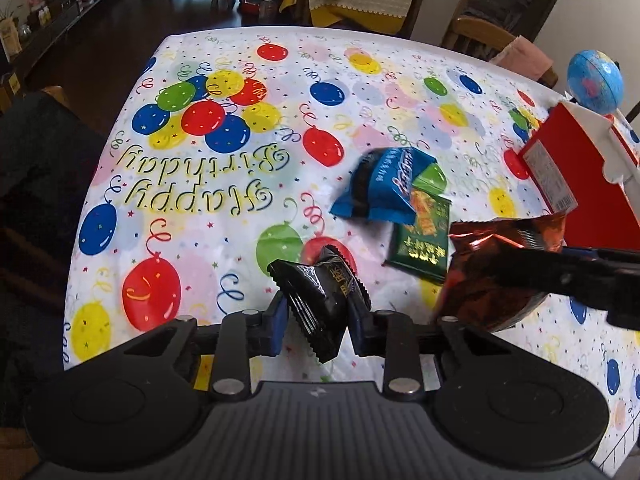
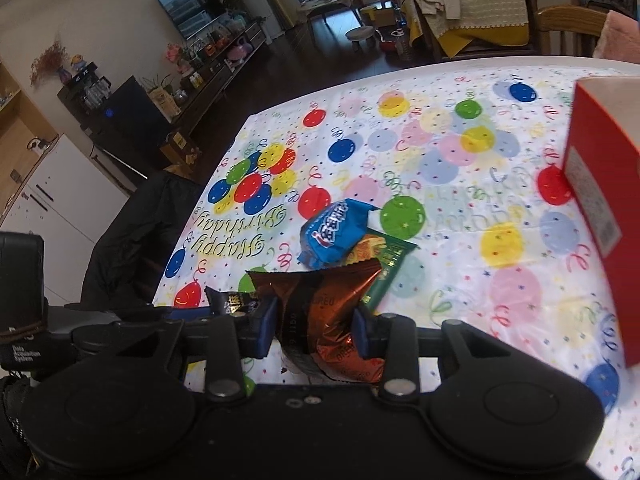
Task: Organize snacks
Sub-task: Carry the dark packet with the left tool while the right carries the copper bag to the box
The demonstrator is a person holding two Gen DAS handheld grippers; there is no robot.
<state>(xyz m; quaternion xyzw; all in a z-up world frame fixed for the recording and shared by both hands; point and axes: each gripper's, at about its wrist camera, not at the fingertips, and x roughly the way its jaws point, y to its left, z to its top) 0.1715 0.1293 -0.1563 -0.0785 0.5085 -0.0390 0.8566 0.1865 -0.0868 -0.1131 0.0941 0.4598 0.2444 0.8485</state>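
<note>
My left gripper point(image 1: 320, 320) is shut on a black snack packet point(image 1: 320, 300) and holds it above the near table edge. My right gripper point(image 2: 316, 328) is shut on a brown foil snack packet point(image 2: 332, 320); that packet also shows at the right of the left wrist view point(image 1: 492, 276). A blue snack packet point(image 1: 384, 188) lies mid-table, partly on a green snack packet point(image 1: 424, 244). Both show in the right wrist view, blue point(image 2: 332, 236) over green point(image 2: 384, 272). A red open box point(image 1: 568, 184) stands at the right, also in the right wrist view point(image 2: 604, 200).
The table wears a balloon-print birthday cloth point(image 1: 200, 184). A small globe point(image 1: 594, 80) stands behind the red box. Wooden chairs point(image 1: 476, 36) stand at the far edge. A dark-draped chair point(image 2: 132, 240) sits at the table's left side.
</note>
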